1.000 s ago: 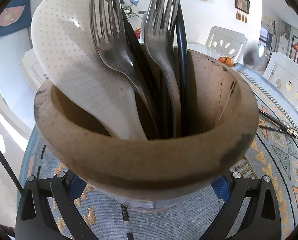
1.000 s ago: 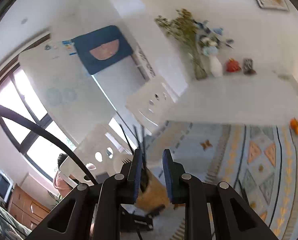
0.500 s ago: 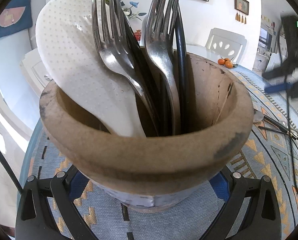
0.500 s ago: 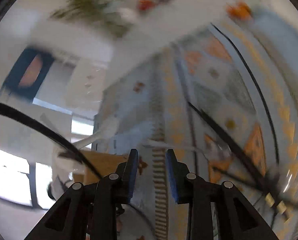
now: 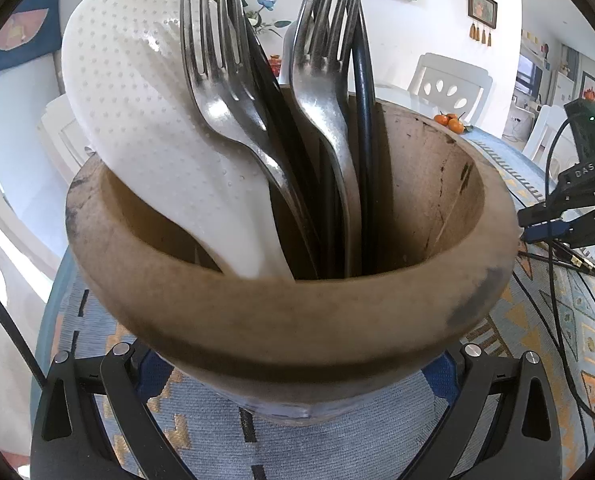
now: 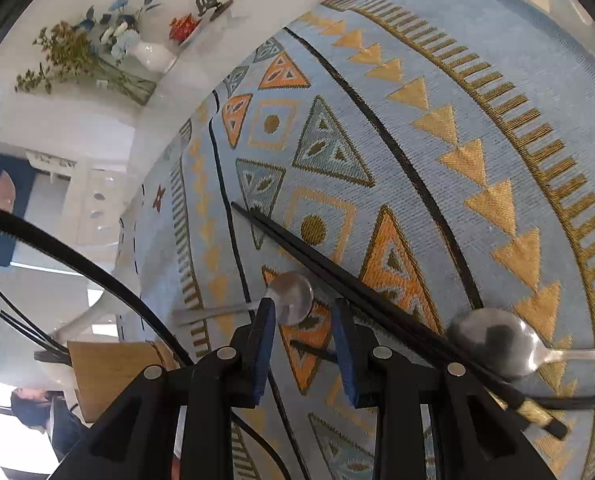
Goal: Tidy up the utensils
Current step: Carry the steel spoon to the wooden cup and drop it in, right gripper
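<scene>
Our right tongs (image 6: 303, 344) have dropped toward the small steel spoon (image 6: 291, 298), jaws parted and empty; left tongs (image 5: 297, 384) are gripping the round wooden utensil pot (image 5: 289, 320).

Wooden holder (image 5: 289, 320): round, light brown, dark scuffs on rim; upright on the patterned tablecloth (image 6: 477, 128).
White rice paddle (image 5: 137, 112): dimpled, leaning at holder's left wall.
Forks (image 5: 217, 92): two, steel, tines up, in holder.
Black chopsticks (image 6: 337, 276): pair lying diagonally on cloth.
Small spoon (image 6: 293, 296): bowl up, beside chopsticks.
Large spoon (image 6: 493, 340): its bowl lies against the chopsticks' gold-banded end.
</scene>
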Demonstrator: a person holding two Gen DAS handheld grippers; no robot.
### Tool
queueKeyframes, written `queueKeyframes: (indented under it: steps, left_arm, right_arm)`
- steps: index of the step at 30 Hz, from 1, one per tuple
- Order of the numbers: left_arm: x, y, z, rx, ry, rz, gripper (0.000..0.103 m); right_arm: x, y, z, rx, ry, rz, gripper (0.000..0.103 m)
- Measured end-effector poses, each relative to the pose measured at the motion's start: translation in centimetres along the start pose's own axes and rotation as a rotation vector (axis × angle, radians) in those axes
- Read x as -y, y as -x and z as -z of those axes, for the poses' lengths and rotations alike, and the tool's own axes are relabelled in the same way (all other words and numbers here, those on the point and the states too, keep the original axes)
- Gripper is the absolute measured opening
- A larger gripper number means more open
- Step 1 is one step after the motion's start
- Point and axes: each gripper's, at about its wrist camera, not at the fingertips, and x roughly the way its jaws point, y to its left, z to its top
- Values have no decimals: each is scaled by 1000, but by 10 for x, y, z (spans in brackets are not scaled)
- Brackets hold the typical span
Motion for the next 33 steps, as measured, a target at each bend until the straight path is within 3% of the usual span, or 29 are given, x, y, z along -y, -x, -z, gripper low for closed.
queueKeyframes:
  steps: [3, 5, 6, 12, 21, 28, 33]
  left_arm:
    - [0, 0, 0, 0, 1, 0, 100]
    - [0, 0, 0, 0, 1, 1, 100]
    - [-1, 0, 0, -1, 2, 2, 100]
    - [-5, -1, 0, -1, 5, 4, 100]
    - [-5, -1, 0, 0, 3, 2, 100]
    - [-4, -1, -1, -1, 4, 3, 100]
    - [-4, -2, -2, -9, 3, 5, 100]
  right_arm:
    - [-1, -11, -3, 18, 22, -93, 28]
    - [-5, -15, -2, 59, 44, -102, 18]
    - [-7, -17, 0, 64, 59, -92, 6]
    - [-33, -3, 6, 143, 154, -55, 4]
    - [-116, 69, 10, 320, 437, 38, 3]
    - [-173, 124, 19, 381, 614, 41, 3]
    - [-214, 160, 36, 429, 735, -8, 3]
